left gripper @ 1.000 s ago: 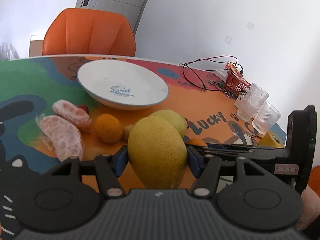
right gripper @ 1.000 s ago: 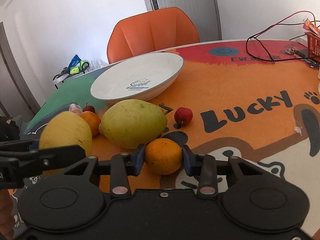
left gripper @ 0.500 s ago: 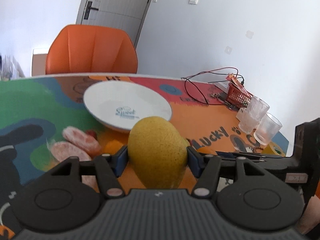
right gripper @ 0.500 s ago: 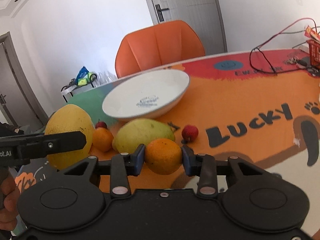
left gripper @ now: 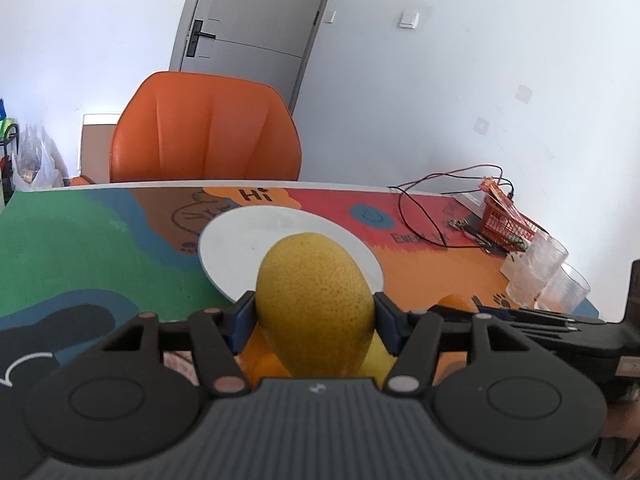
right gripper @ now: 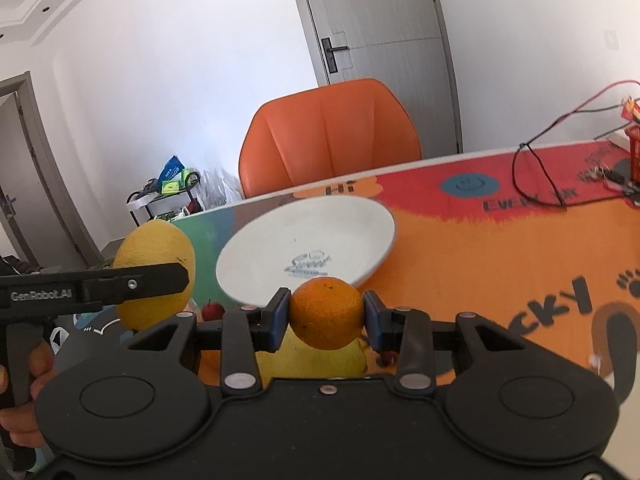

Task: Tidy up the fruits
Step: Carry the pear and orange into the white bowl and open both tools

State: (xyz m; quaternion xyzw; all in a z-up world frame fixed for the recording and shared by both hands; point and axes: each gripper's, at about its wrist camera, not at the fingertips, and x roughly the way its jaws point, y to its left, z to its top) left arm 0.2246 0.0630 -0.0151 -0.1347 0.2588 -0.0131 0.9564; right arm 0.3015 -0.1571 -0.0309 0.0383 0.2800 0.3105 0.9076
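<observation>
- Our left claw (left gripper: 316, 314) squeezes a big yellow fruit (left gripper: 316, 300) and holds it up off the counter (left gripper: 80, 248), in front of the white bowl (left gripper: 248, 248).
- Our right claw (right gripper: 326, 314) squeezes an orange (right gripper: 326, 312), also up in the air, near the bowl's front rim.
- 1 more yellow-green fruit (right gripper: 312, 360) and a small red fruit (right gripper: 213, 311) lie on the counter below.

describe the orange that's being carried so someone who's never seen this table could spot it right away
Find the white bowl in front of the orange chair on the colourful table mat. Just before it, the right gripper clamps the orange in the air. It is round and deep orange, smaller than the yellow fruit held beside it.
</observation>
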